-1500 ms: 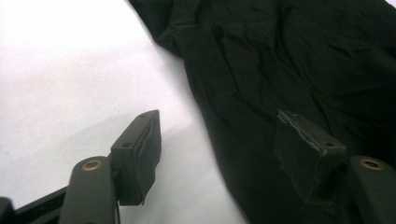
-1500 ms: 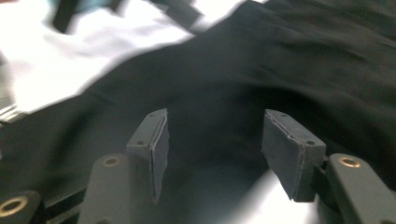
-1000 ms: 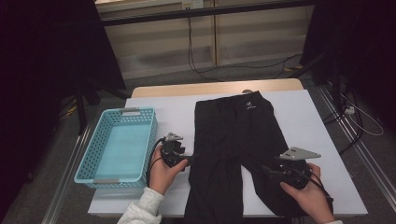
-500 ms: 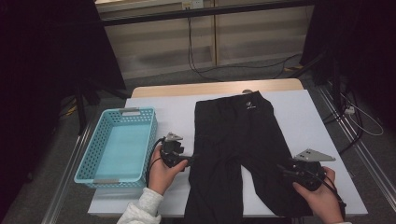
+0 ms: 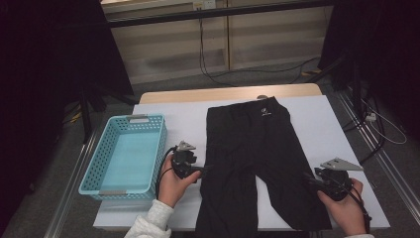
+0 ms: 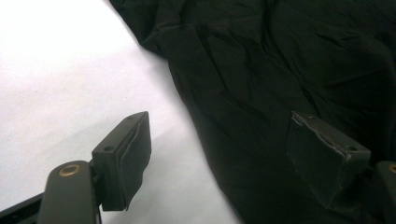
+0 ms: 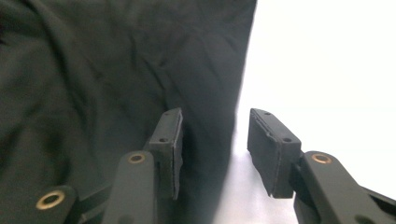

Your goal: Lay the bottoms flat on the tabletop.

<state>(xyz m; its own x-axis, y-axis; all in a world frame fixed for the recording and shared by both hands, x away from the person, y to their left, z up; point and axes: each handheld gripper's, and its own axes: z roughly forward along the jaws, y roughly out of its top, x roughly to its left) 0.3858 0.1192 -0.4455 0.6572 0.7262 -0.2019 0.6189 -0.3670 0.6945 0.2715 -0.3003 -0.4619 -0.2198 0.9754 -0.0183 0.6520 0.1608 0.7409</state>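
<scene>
Looking like a lab or recording studio w/ a test setup: black curtains (image 5: 44, 74) hanging round a white-covered table (image 5: 322, 129), cables (image 5: 208, 54) trailing over grey floor, metal rails (image 5: 376, 153) running alongside.

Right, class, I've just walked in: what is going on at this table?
A person works a hand-held gripper in each hand at a pair of black fabric trousers lying flat on the white table. The left hand-held gripper straddles one trouser edge, jaws open. The right hand-held gripper has just been closing over the opposite edge, not yet pinching. A light blue plastic basket sits alongside.
</scene>
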